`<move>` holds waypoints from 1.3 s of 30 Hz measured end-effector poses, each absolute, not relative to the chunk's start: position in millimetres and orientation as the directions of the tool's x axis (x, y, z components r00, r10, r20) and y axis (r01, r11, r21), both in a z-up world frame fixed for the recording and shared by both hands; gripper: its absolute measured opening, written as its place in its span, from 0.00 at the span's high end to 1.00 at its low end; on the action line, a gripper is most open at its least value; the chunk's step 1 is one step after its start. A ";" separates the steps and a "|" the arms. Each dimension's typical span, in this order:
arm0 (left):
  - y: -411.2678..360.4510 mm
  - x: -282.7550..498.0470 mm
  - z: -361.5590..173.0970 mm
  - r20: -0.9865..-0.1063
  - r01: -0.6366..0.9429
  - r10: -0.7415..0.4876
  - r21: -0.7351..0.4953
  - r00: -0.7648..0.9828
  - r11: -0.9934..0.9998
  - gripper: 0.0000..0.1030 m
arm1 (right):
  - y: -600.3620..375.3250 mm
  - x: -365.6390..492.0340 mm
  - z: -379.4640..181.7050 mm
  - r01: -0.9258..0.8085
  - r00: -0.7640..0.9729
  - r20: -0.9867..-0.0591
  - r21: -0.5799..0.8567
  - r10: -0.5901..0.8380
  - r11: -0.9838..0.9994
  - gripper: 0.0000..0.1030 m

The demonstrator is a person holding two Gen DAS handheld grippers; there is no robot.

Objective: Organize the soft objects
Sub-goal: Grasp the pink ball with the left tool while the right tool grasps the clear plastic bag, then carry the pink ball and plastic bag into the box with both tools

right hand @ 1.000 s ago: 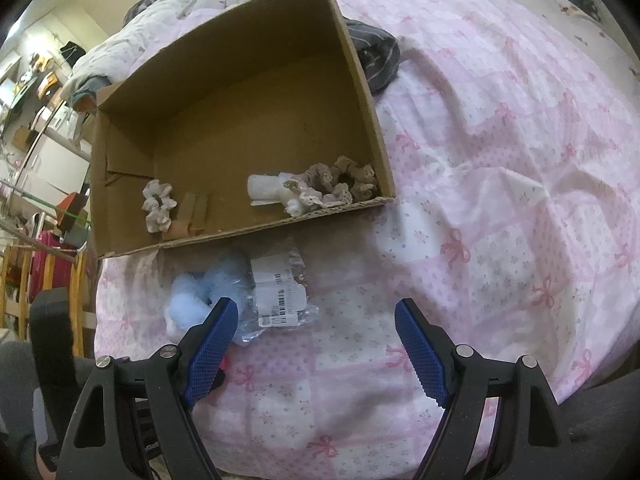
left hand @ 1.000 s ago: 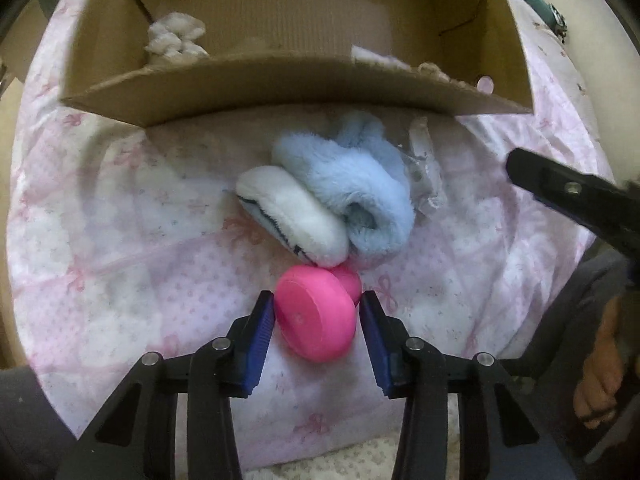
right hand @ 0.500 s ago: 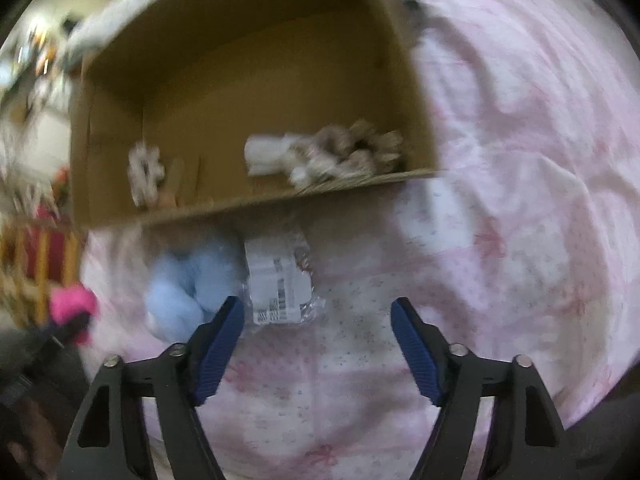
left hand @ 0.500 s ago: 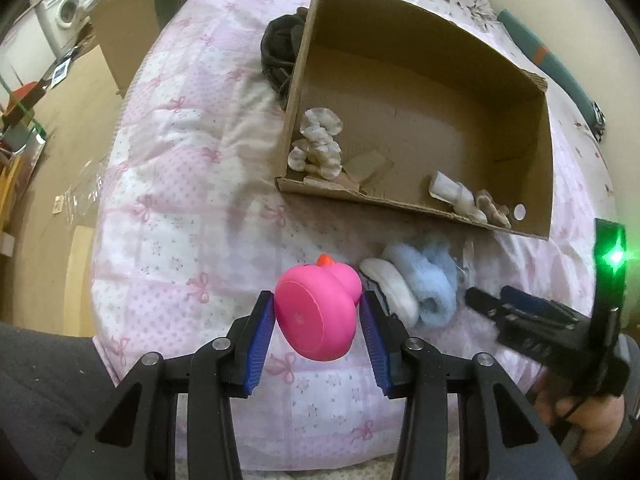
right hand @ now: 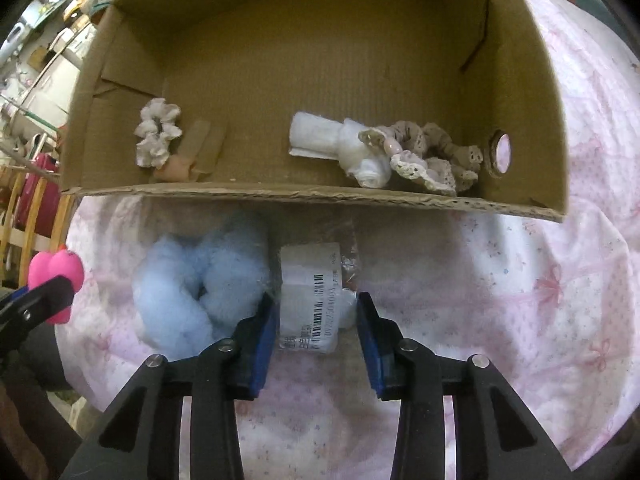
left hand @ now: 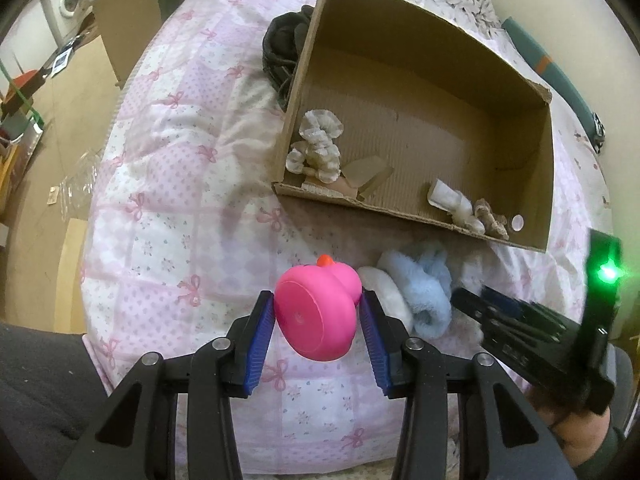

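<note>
My left gripper (left hand: 317, 300) is shut on a pink rubber duck (left hand: 316, 320) and holds it above the pink quilt, in front of the open cardboard box (left hand: 400, 206). To the duck's right lie a white fluffy piece (left hand: 386, 292) and a pale blue fluffy piece (left hand: 426, 288). In the right wrist view my right gripper (right hand: 315, 308) is closing on a plastic-wrapped white packet (right hand: 310, 280) with a barcode label. Both pads touch its sides. The packet lies on the quilt just before the box's front wall (right hand: 280, 194), with the blue fluffy piece (right hand: 192, 280) on its left.
Inside the box lie a white scrunchie (right hand: 156, 140), a white cloth roll (right hand: 332, 144) and a beige lace scrunchie (right hand: 432, 156). A dark garment (left hand: 284, 48) rests against the box's far left corner. The bed's edge and the floor (left hand: 52, 140) lie to the left.
My left gripper lifted the duck off the quilt and drew back, then held still. My right gripper came down over the packet and its jaws narrowed from wide onto it.
</note>
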State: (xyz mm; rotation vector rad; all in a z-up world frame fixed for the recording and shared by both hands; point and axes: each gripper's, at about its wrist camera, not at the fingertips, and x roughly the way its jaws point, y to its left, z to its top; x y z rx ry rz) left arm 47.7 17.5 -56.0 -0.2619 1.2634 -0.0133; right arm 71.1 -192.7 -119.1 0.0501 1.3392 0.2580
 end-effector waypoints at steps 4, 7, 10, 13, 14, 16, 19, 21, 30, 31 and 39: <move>19.6 47.4 -54.4 -0.941 -0.146 -0.139 -0.192 0.310 0.971 0.61 | -206.3 57.9 -98.4 -0.133 0.227 -0.945 0.210 0.236 0.969 0.61; 20.7 47.4 -54.0 -0.939 -0.155 -0.139 -0.195 0.313 0.969 0.61 | -219.8 48.7 -80.4 -0.090 0.248 -0.932 0.250 0.264 0.964 0.61; 19.8 47.9 -53.3 -0.938 -0.148 -0.135 -0.190 0.318 0.971 0.61 | -231.7 44.5 -62.5 -0.065 0.257 -0.910 0.319 0.325 0.945 0.61; 18.6 47.8 -53.2 -0.939 -0.146 -0.124 -0.179 0.321 0.973 0.61 | -240.7 39.4 -50.5 -0.061 0.261 -0.890 0.371 0.373 0.927 0.61; 18.1 47.8 -53.8 -0.940 -0.146 -0.121 -0.175 0.320 0.974 0.61 | -243.1 37.7 -47.2 -0.064 0.270 -0.884 0.379 0.382 0.923 0.61; 17.5 48.0 -55.4 -0.942 -0.146 -0.112 -0.165 0.318 0.975 0.61 | -240.8 34.8 -45.8 -0.075 0.283 -0.877 0.384 0.389 0.920 0.61; 18.0 47.9 -57.6 -0.943 -0.147 -0.096 -0.149 0.318 0.978 0.61 | -237.2 27.5 -48.5 -0.083 0.277 -0.883 0.371 0.379 0.925 0.61; 18.8 48.1 -58.6 -0.944 -0.149 -0.090 -0.143 0.318 0.978 0.61 | -230.7 28.1 -50.9 -0.091 0.281 -0.883 0.365 0.376 0.927 0.61; 22.8 48.7 -15.5 -0.894 -0.127 -0.047 -0.115 0.446 0.985 0.61 | -236.2 31.4 -25.4 -0.121 0.375 -0.824 0.411 0.425 0.904 0.61; 23.8 51.7 -7.8 -0.886 -0.124 -0.051 -0.121 0.460 0.985 0.61 | -237.2 32.7 -18.8 -0.130 0.391 -0.814 0.414 0.430 0.901 0.61; 21.4 87.5 28.1 -0.848 -0.082 -0.035 -0.092 0.529 0.992 0.61 | -234.6 62.2 14.0 -0.191 0.458 -0.754 0.434 0.471 0.881 0.61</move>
